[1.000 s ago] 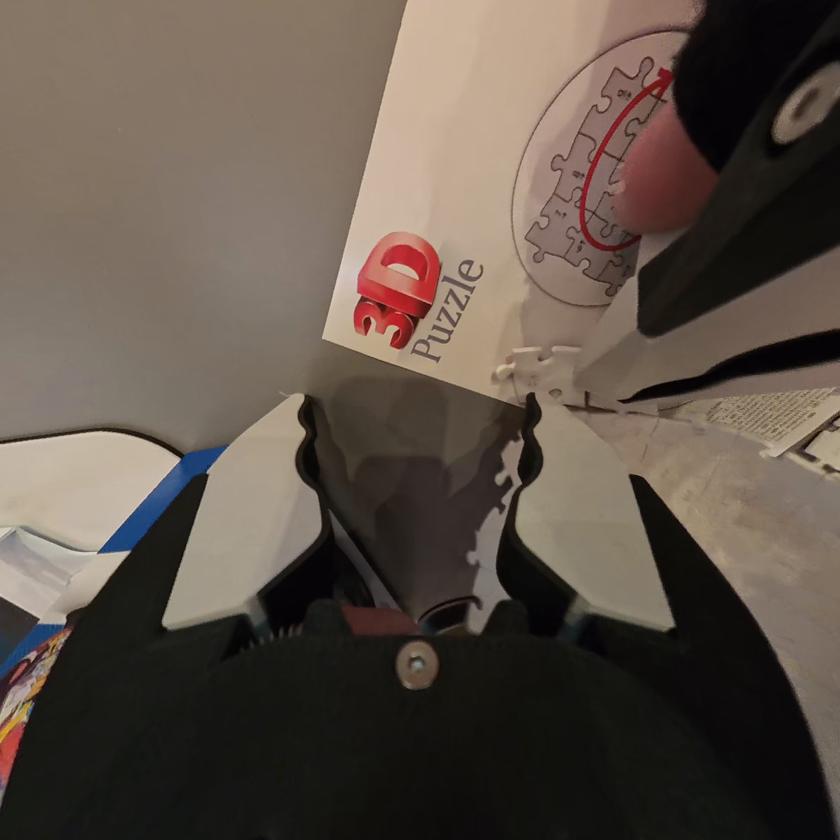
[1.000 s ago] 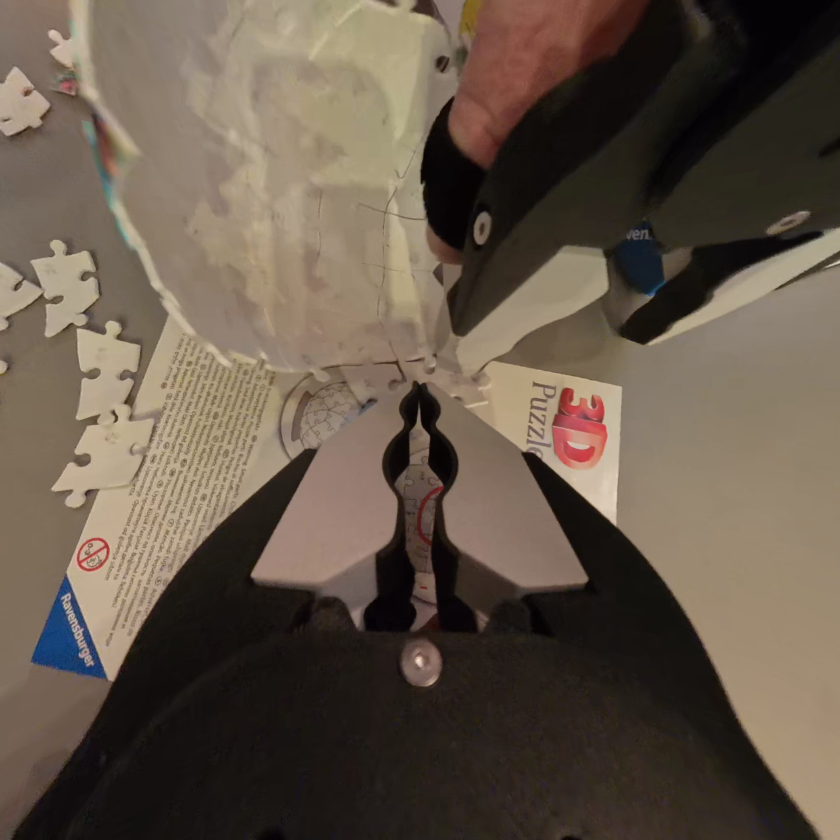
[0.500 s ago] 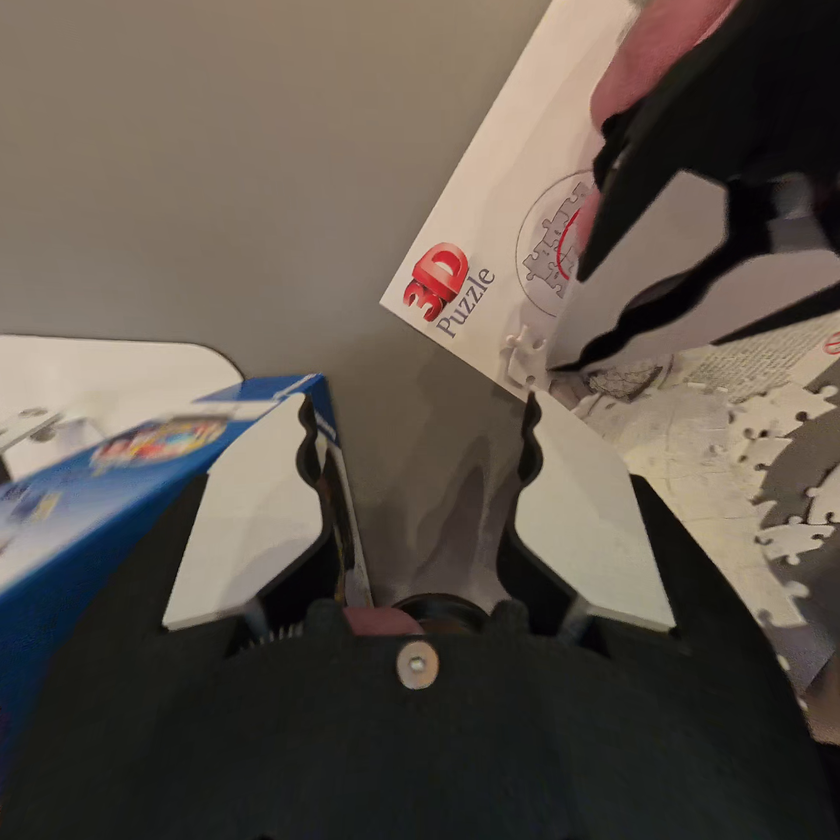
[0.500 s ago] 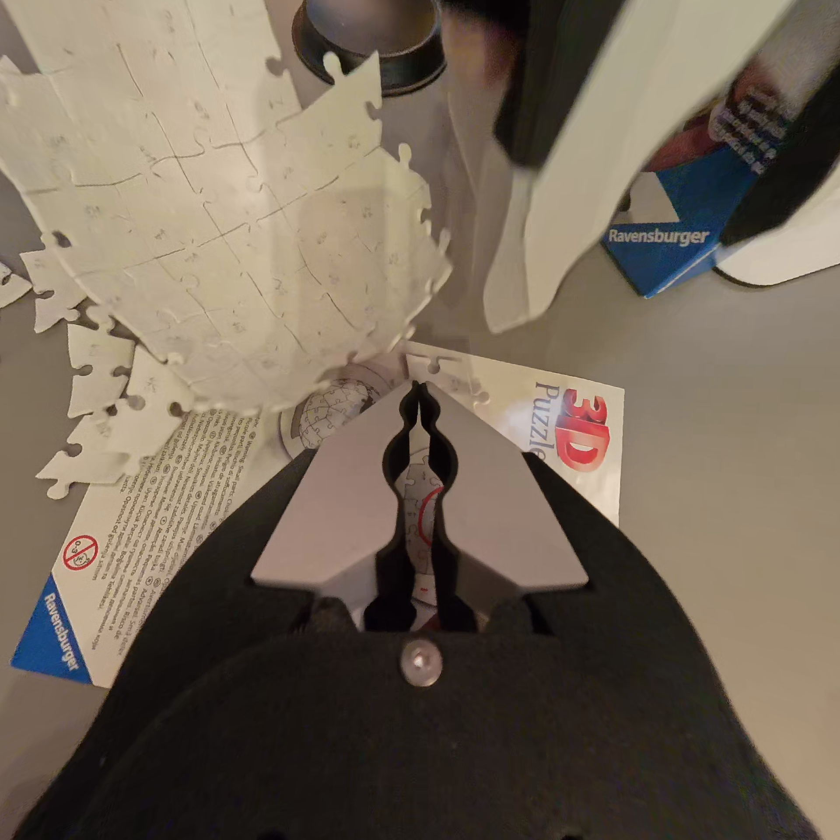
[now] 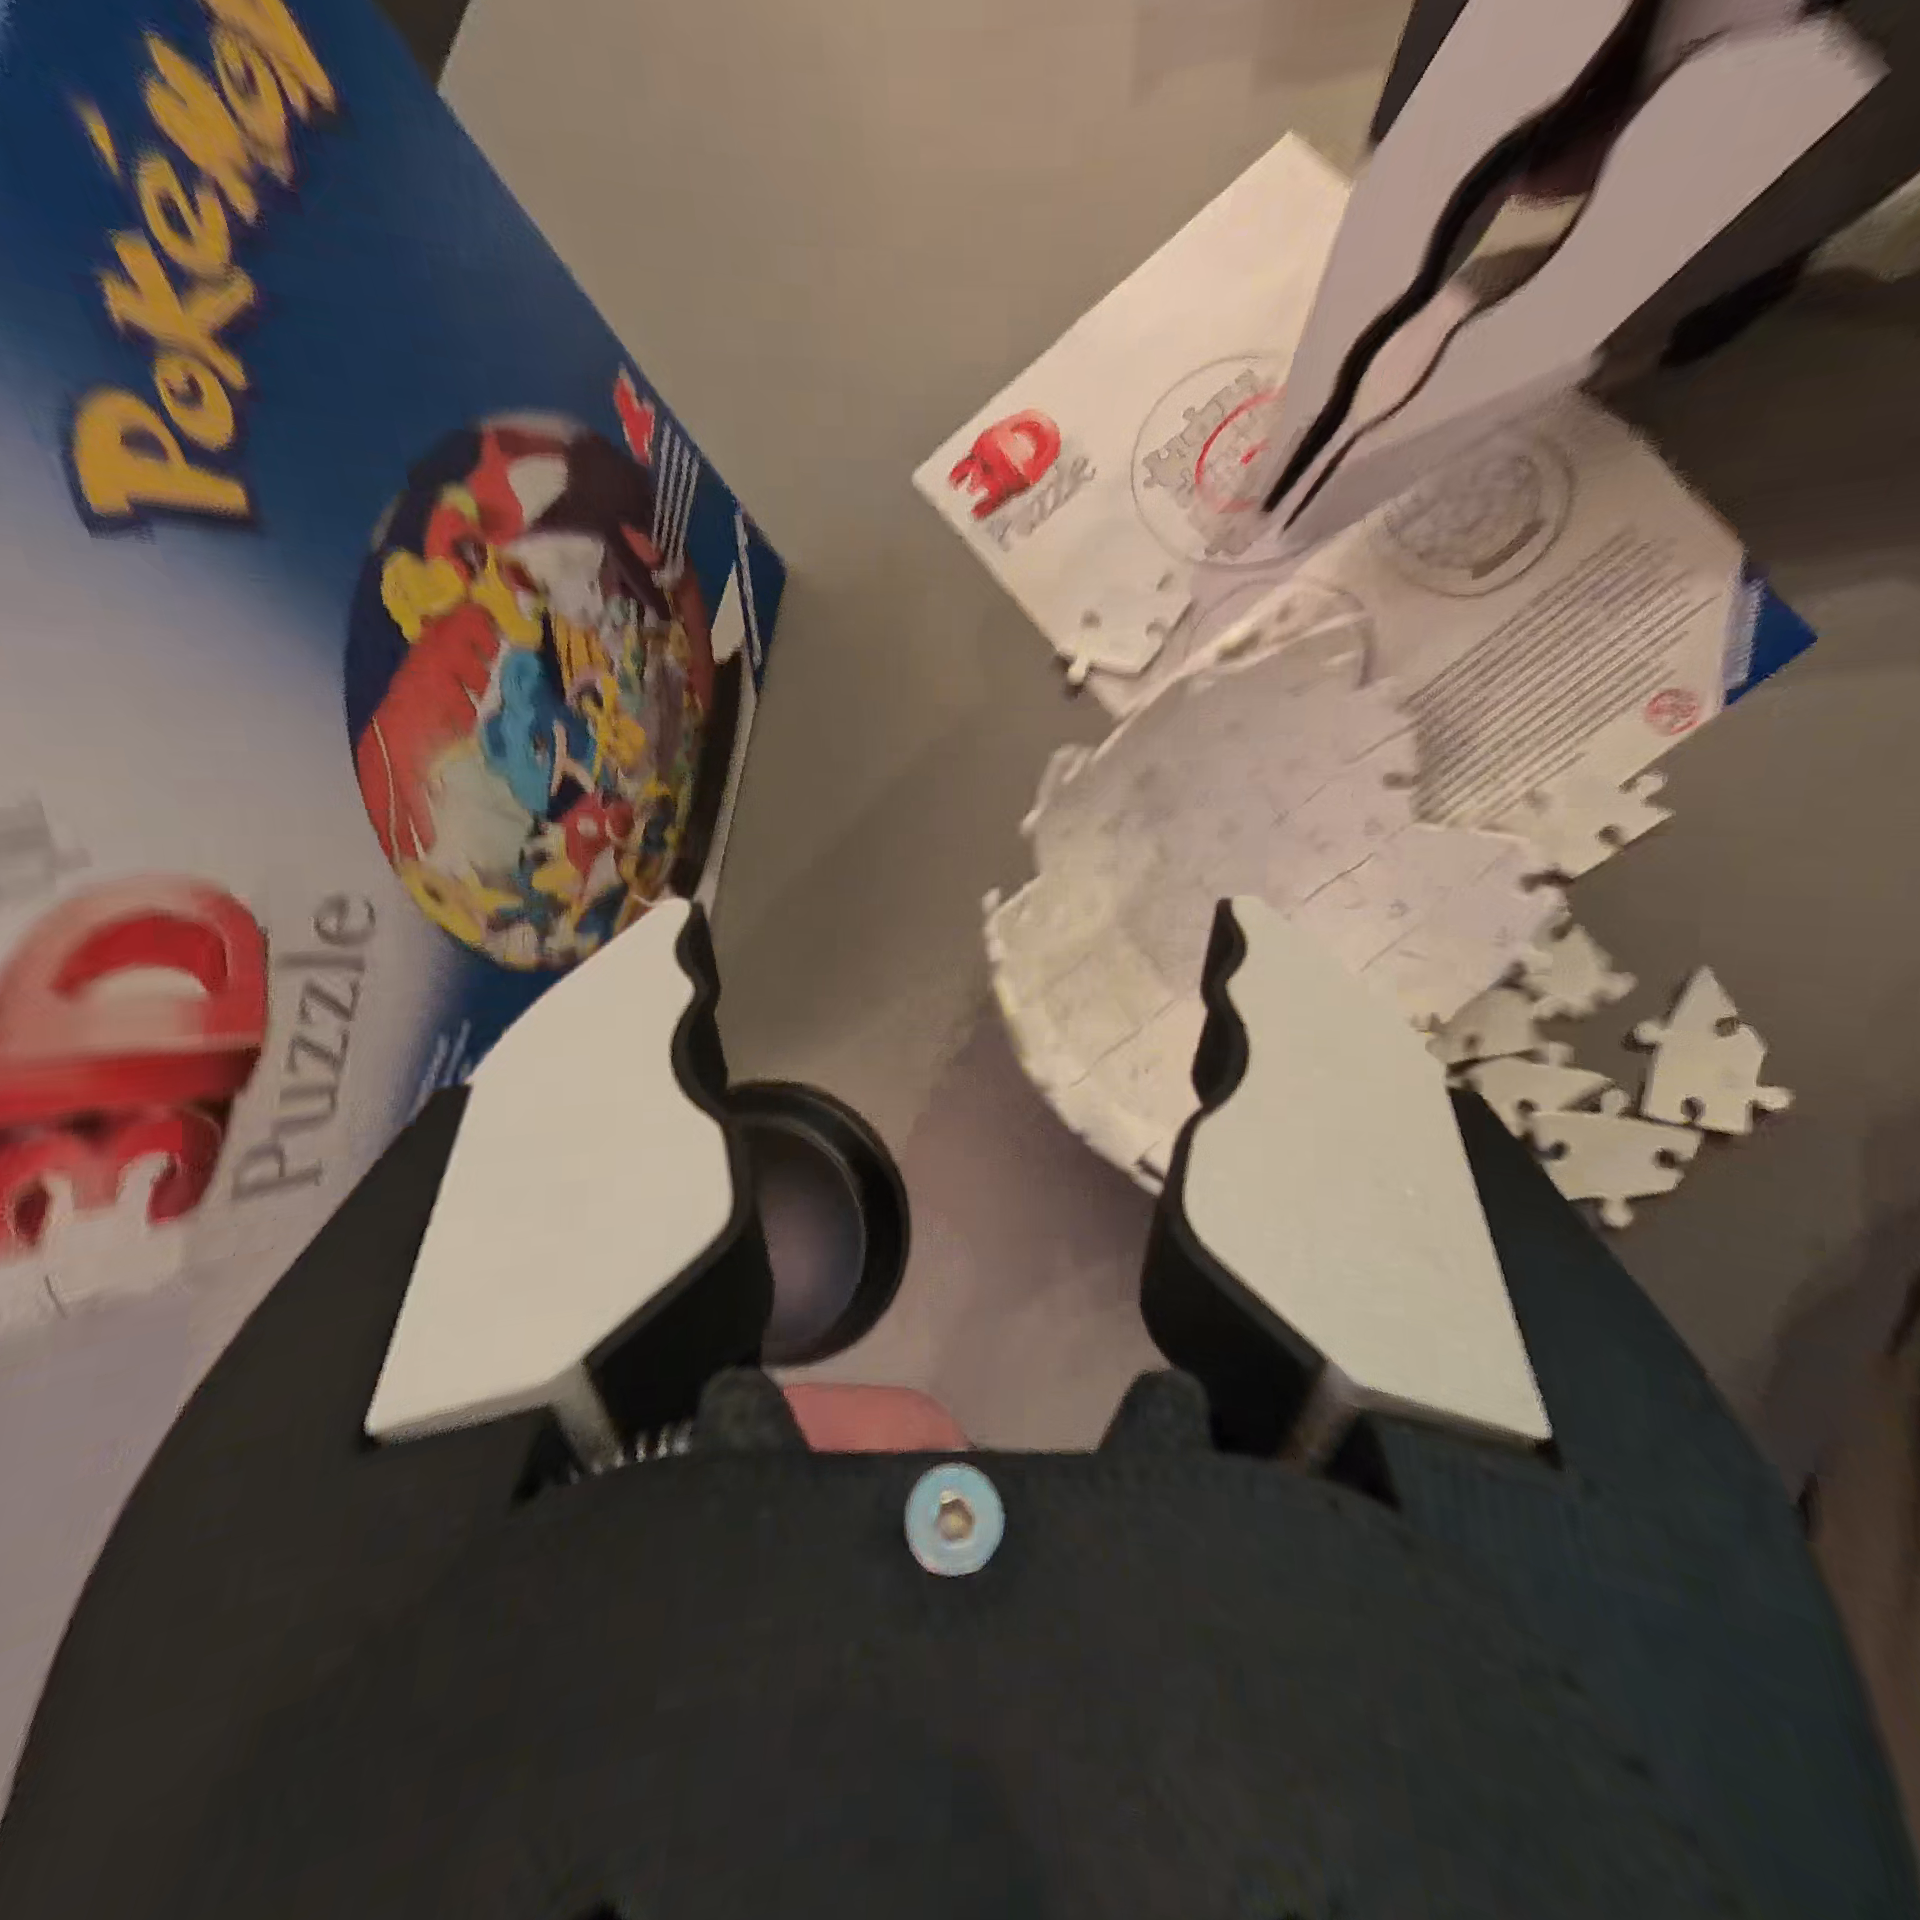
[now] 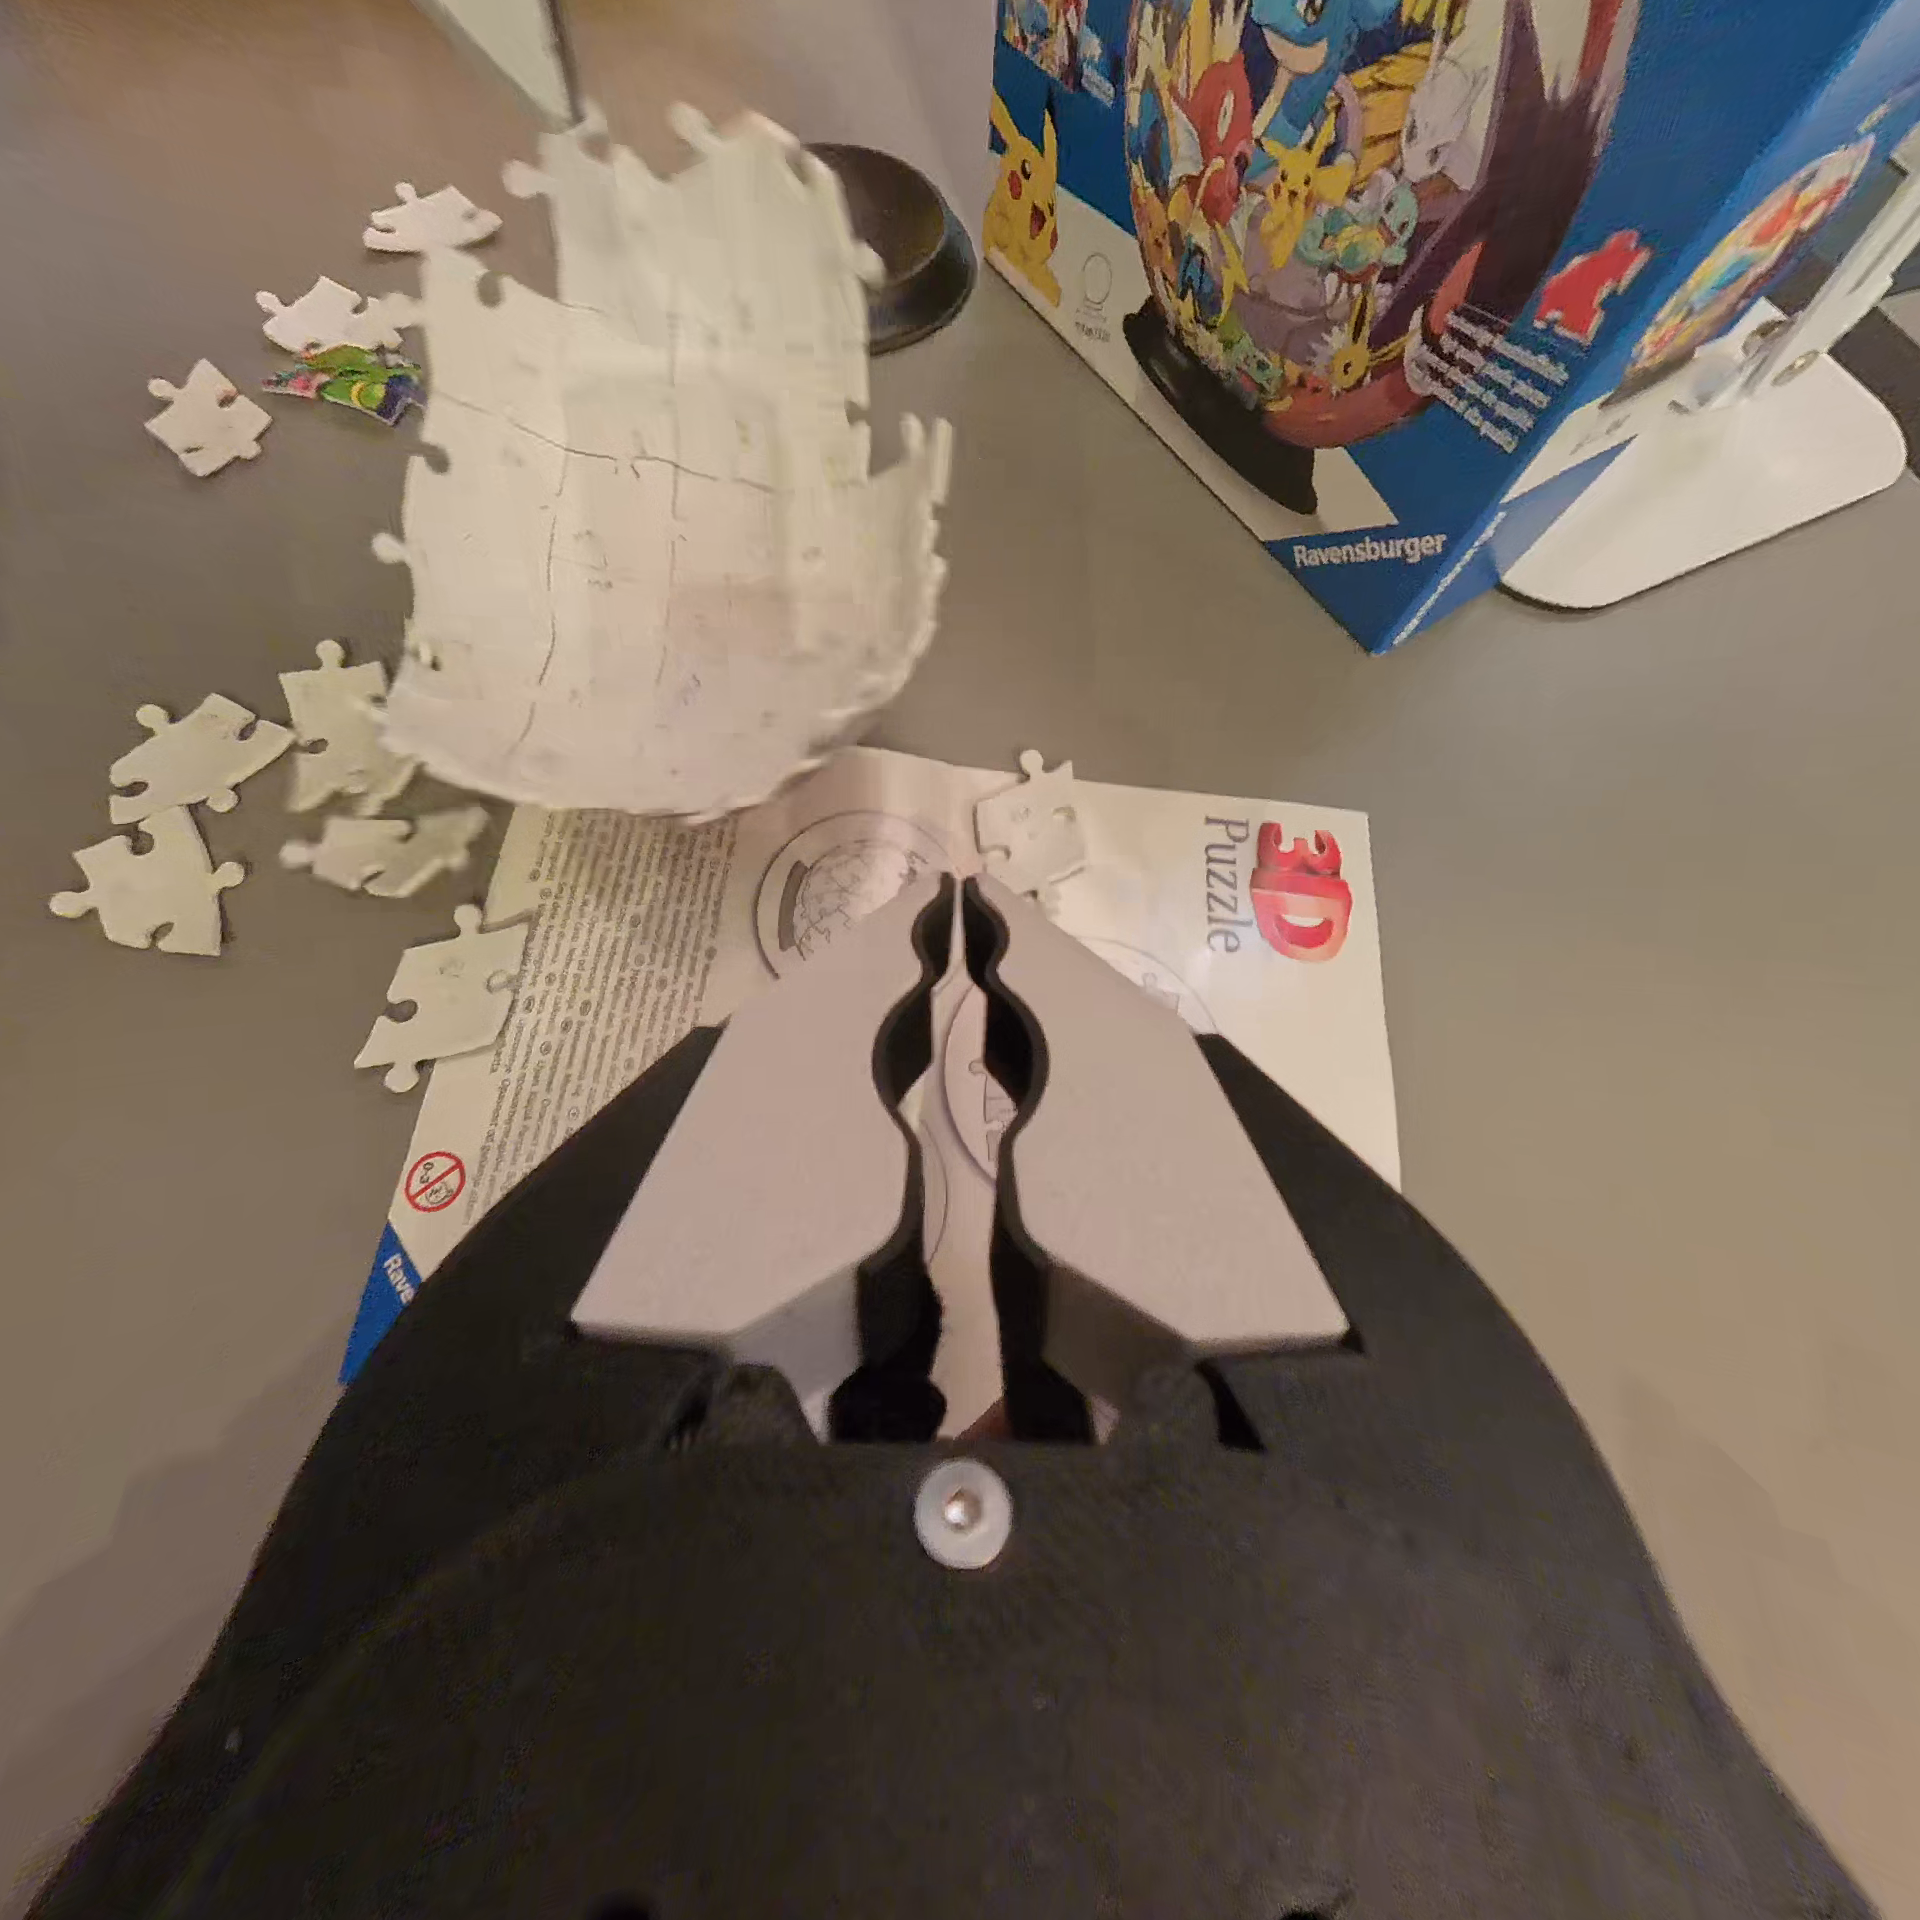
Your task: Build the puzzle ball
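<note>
Fingers of the left gripper gape wide on nothing, the right gripper is pinched closed and empty over the instruction sheet, and the half-built puzzle ball rests on the grey table beside loose pieces.

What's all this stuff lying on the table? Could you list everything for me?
Partly built puzzle ball: one, curved white shell, on the table by the leaflet's far edge.
Loose puzzle pieces: about ten, mostly white side up, scattered left of the shell; one lies on the leaflet.
Leaflet: one, white with a blue corner, flat on the table.
Puzzle box: one, blue with a colourful ball picture, far right.
Round stand: one, black, behind the shell.
White base: one, beside the box.
Table: grey.
Left gripper: open, empty.
Right gripper: shut, apparently empty, over the leaflet.
</note>
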The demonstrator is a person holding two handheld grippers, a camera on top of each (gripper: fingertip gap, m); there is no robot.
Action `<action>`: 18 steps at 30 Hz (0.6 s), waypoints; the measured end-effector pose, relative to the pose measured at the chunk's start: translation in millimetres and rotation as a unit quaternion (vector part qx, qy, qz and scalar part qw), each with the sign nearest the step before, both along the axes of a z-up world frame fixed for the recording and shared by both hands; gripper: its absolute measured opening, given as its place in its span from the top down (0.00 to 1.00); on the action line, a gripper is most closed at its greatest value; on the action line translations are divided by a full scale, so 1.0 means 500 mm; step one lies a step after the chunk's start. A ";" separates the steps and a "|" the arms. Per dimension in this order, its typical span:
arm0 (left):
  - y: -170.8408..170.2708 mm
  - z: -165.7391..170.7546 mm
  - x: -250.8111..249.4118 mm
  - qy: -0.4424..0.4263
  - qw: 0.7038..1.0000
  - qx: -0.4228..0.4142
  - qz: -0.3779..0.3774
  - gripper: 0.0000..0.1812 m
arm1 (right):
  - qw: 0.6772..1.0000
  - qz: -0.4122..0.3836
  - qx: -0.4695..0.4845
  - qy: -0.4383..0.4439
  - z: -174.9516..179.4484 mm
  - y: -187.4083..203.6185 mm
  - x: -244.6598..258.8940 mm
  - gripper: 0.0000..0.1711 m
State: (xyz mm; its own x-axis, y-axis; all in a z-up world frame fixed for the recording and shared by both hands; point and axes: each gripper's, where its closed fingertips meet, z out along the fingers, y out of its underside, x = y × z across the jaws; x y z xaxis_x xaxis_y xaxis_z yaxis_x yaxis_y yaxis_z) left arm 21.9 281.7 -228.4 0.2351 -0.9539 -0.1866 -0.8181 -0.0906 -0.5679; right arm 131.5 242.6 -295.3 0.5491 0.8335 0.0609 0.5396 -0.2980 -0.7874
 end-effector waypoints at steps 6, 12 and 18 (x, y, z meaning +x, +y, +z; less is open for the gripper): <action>0.003 -0.090 -0.064 0.027 0.999 0.029 0.037 0.48 | 0.999 -0.010 -0.028 -0.018 0.028 -0.040 -0.010 0.92; -0.006 -0.122 -0.060 -0.008 0.997 0.037 0.069 0.45 | 0.998 -0.025 -0.065 -0.011 0.056 -0.098 -0.036 0.89; -0.043 -0.133 -0.049 -0.023 0.994 0.049 0.091 0.44 | 0.990 -0.036 -0.133 -0.030 0.034 -0.144 -0.083 0.85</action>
